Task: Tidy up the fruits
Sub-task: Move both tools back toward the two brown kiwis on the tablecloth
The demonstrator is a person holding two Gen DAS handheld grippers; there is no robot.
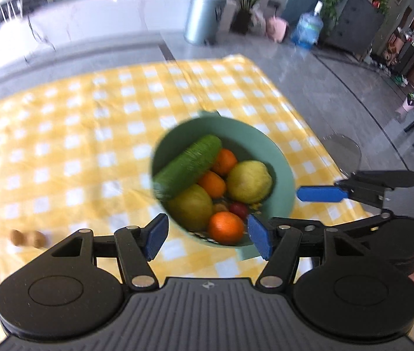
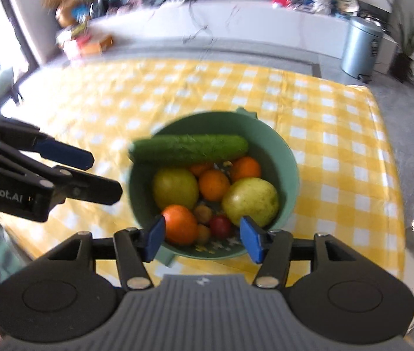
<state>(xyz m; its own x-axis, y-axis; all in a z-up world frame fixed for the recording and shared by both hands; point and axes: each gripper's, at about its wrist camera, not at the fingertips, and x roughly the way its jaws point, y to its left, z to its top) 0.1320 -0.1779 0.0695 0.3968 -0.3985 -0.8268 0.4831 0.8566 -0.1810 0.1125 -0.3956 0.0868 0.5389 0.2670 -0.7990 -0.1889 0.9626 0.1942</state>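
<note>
Apparently nearly finished, judging by how much fruit already sits in the bowl.

Bowl: a green bowl (image 2: 290, 172) with small handle tabs stands on the yellow checked tablecloth (image 2: 338, 134), towards the table's middle.

Cucumber: a long cucumber (image 2: 188, 147) lies across the far side of the bowl, on top of the fruit, one end poking over the rim.

Citrus: several oranges are inside; the nearest orange (image 2: 179, 223) rests against the near wall.

Pears: two yellow-green fruits, probably pears (image 2: 250, 200), lie on either side of the oranges.

Small items: a small red fruit (image 2: 221, 225) and a few brownish pieces lie at the bottom; too blurred to name.

Left outside: in the left wrist view two small brown round things (image 1: 27, 237) lie on the cloth, well apart from the bowl. They look like fruit or nuts, but blur hides which.

Left gripper (image 1: 208, 238): spread wide, nothing between the blue pads, hovering above the bowl's near rim.

Right gripper (image 2: 204, 239): parted, nothing pinched, also above the near rim; the orange seen between the pads lies lower down in the bowl.

Done: most of the produce is gathered in one bowl.

Remaining: my guess is only the two brown pieces on the cloth, if they belong with the fruit.
</note>
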